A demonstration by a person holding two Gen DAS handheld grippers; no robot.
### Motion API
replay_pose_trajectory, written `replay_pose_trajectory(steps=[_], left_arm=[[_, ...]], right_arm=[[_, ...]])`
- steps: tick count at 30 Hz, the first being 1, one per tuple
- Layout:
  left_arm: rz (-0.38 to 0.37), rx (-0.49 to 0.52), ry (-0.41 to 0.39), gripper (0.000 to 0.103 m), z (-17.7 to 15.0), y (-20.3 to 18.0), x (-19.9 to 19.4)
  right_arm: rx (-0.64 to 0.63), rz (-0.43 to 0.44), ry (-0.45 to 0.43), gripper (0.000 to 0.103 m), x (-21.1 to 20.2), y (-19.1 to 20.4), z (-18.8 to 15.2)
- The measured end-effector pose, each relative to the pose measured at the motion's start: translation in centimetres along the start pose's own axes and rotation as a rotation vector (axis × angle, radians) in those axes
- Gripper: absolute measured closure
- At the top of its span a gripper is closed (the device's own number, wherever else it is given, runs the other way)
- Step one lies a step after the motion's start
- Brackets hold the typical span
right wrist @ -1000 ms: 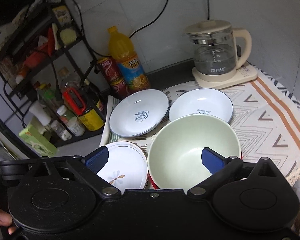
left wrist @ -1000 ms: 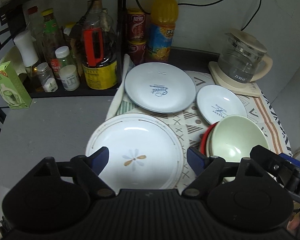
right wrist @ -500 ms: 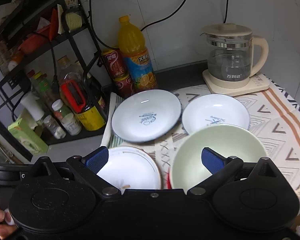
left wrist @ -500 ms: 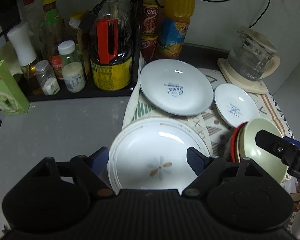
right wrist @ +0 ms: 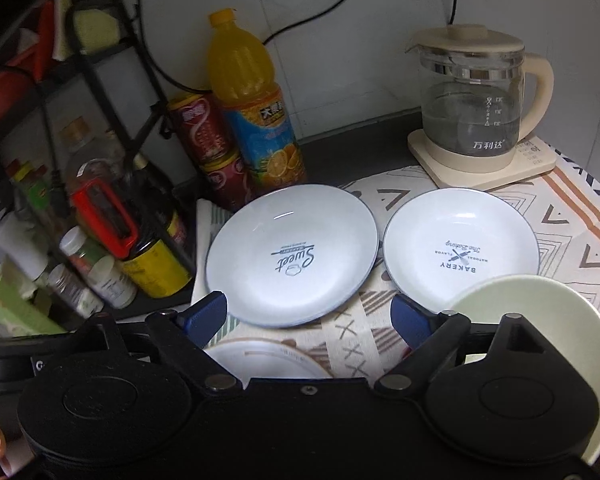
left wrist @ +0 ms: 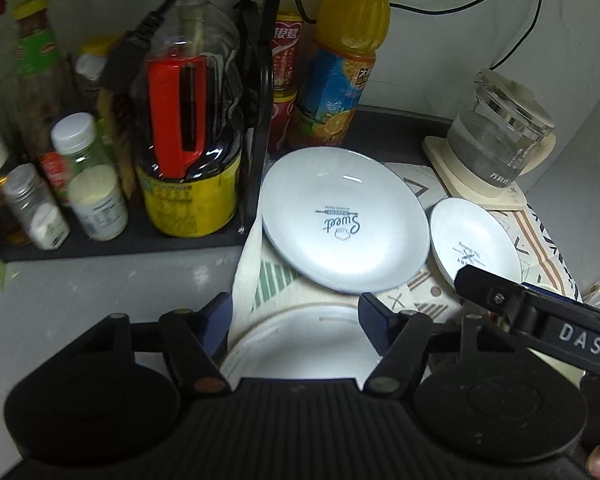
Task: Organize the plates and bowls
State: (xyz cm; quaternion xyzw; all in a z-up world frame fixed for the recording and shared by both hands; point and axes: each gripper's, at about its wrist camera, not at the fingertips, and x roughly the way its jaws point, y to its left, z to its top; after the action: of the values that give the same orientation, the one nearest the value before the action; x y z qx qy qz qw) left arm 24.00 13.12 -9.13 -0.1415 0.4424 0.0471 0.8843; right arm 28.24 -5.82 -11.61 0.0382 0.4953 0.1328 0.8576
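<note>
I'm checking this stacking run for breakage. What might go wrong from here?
The Sweet plate overhangs the flower plate's far rim, so lifting either could scrape or tip the other. Both open grippers crowd together: the right gripper reaches across beside the left gripper and may collide. The green bowl sits near the Bakery plate.

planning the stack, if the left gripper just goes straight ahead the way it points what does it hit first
Probably the Sweet plate, which lies dead ahead between the open left gripper fingers; the flower plate sits under them. Depth is unclear.
</note>
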Motion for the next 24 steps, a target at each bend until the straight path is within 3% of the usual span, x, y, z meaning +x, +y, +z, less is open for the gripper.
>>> replay_pose_trajectory(steps=[9,13,24], left_arm=[[-0.069,0.022,0.038,0.055,1.8,1.2,4.9],[-0.086,0.028,0.057,0.058,2.0,1.4,6.8],[-0.103,0.004,0.105,0.066,1.6,1.6,10.4]], right_arm=[[0.091,-0.042,0.068,0.035,4.9,0.2,0.8],[0.116,-0.072,0.109,0.043,6.7,0.1,1.0],[0.149,-0.145,0.212,0.046,11.0,0.4,0.5]])
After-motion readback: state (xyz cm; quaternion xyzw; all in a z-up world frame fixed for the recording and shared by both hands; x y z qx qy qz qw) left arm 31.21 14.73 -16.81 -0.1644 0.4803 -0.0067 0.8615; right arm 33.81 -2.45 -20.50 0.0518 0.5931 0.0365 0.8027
